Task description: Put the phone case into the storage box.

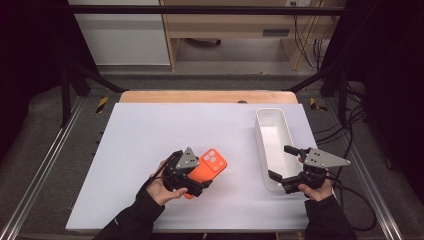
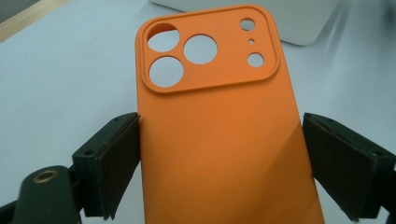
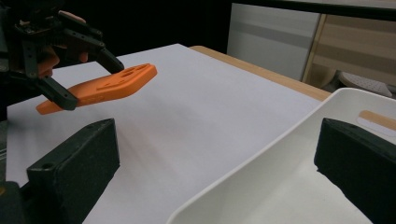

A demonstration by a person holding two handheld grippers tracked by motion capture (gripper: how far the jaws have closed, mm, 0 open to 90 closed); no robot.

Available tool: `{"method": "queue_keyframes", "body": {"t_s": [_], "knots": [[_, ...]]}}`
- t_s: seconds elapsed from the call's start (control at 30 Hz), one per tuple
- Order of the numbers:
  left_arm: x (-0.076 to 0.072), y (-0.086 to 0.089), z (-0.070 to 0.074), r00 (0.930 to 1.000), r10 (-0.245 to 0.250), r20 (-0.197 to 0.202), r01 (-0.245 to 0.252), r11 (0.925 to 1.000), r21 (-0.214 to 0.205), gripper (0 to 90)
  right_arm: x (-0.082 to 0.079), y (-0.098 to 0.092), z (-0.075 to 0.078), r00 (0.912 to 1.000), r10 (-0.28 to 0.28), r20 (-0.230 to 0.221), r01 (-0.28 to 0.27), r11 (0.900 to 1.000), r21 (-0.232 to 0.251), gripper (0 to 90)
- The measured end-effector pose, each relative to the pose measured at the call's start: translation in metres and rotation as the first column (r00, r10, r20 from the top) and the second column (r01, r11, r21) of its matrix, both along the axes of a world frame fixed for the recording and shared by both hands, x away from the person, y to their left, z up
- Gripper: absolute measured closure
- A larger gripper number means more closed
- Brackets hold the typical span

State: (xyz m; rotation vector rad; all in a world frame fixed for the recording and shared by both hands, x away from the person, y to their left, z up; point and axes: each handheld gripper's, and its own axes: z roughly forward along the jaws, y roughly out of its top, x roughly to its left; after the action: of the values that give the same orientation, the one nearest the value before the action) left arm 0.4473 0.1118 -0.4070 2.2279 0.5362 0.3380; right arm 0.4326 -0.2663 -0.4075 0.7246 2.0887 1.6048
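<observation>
Over the white table (image 1: 150, 130), left of centre, the left gripper (image 2: 219, 163) is clamped on an orange matte phone case (image 2: 219, 140), 1 black pad (image 2: 119, 158) against each long edge, jaws only as wide as the case. Case is lifted off the table and tilted, held near its lower end; the camera-cutout end points away from the hand. Smooth rubbery-looking shell, rounded corners, raised rounded-rectangle camera block with 3 large round holes and 3 small ones. High view puts the case (image 1: 210, 167) near the front edge, well apart from the tray.

Right gripper (image 1: 285, 167) is released, jaws wide apart, straddling the near end wall of a long white plastic tray (image 1: 260, 135) with rounded corners; 1 jaw outside over the table, 1 over the inside. Pads are flat black blocks. Tray sits on the right side of the table.
</observation>
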Motion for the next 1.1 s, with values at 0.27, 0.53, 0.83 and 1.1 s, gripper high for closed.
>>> {"method": "queue_keyframes", "body": {"t_s": [0.27, 0.53, 0.83, 1.1], "knots": [[-0.004, -0.002, 0.001, 0.9995, -0.030, 0.003, 0.030, 0.9995, 0.011, 13.1, -0.001, 0.007, 0.001, 0.9995, 0.030, 0.000, -0.030, 0.9995, -0.013, 0.5], [-0.006, -0.002, 0.003, 0.9983, -0.059, 0.005, 0.058, 0.9982, 0.013, 13.2, -0.001, 0.012, 0.001, 0.9986, 0.053, -0.003, -0.053, 0.9982, -0.026, 0.5], [-0.009, -0.004, 0.005, 0.9959, -0.090, 0.004, 0.090, 0.9958, 0.018, 13.1, -0.003, 0.020, 0.002, 0.9962, 0.087, -0.006, -0.087, 0.9951, -0.046, 0.5], [-0.012, -0.007, 0.006, 0.9927, -0.120, 0.001, 0.120, 0.9924, 0.027, 13.2, -0.005, 0.027, 0.003, 0.9930, 0.118, -0.004, -0.118, 0.9908, -0.066, 0.6]]}}
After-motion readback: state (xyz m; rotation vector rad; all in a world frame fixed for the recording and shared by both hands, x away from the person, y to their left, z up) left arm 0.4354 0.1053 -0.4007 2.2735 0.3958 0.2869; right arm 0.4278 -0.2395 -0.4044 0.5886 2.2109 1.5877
